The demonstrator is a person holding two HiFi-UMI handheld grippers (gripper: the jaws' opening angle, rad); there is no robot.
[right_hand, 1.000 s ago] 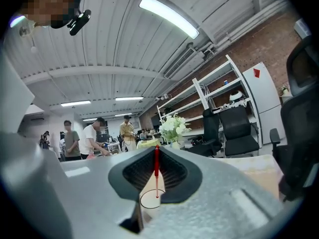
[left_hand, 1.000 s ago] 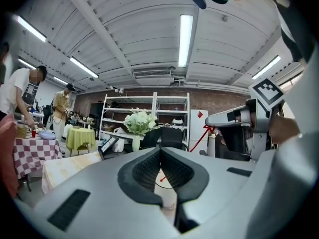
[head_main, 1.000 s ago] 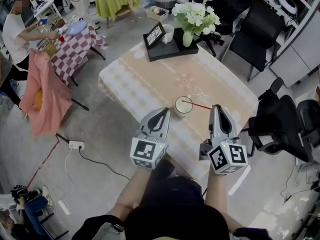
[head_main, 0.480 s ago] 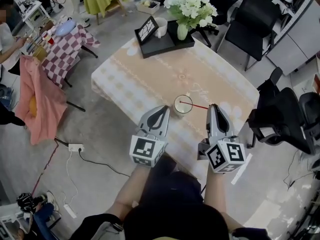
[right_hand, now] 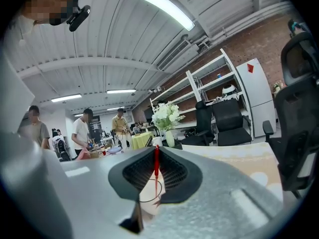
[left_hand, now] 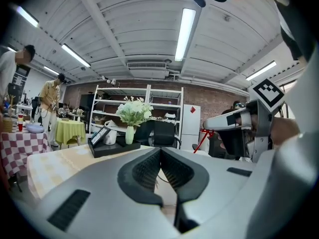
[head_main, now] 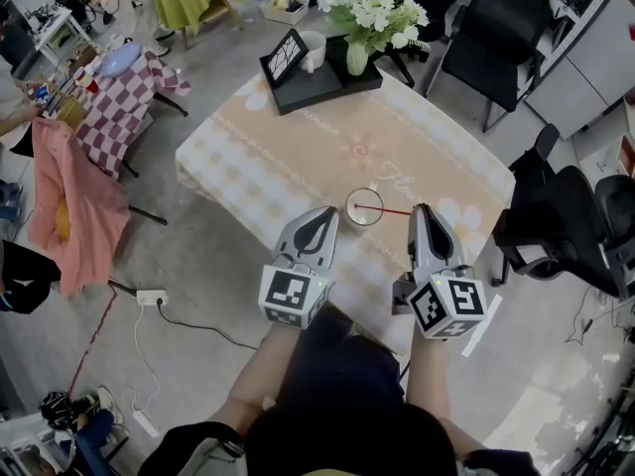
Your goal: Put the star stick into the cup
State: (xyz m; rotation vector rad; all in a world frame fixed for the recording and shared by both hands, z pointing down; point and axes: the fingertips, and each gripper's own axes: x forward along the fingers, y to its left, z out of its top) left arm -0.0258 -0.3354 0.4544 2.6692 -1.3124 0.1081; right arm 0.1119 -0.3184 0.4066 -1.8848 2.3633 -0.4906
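A pale round cup stands on the table's near part. My right gripper is shut on a thin red stick that runs level to the left, its far end over the cup's mouth. In the right gripper view the stick is pinched upright between the pads, and the cup shows through the gap below. My left gripper sits just left of the cup, shut and holding nothing; in its own view the left gripper has its jaws met at the tips.
The table has a beige patterned cloth. At its far end a black tray carries a photo frame, a mug and a vase of white flowers. Black chairs stand to the right. A power strip lies on the floor at the left.
The head view has shifted slightly. Both grippers keep their places beside the cup, and the stick's far end stays over its mouth.
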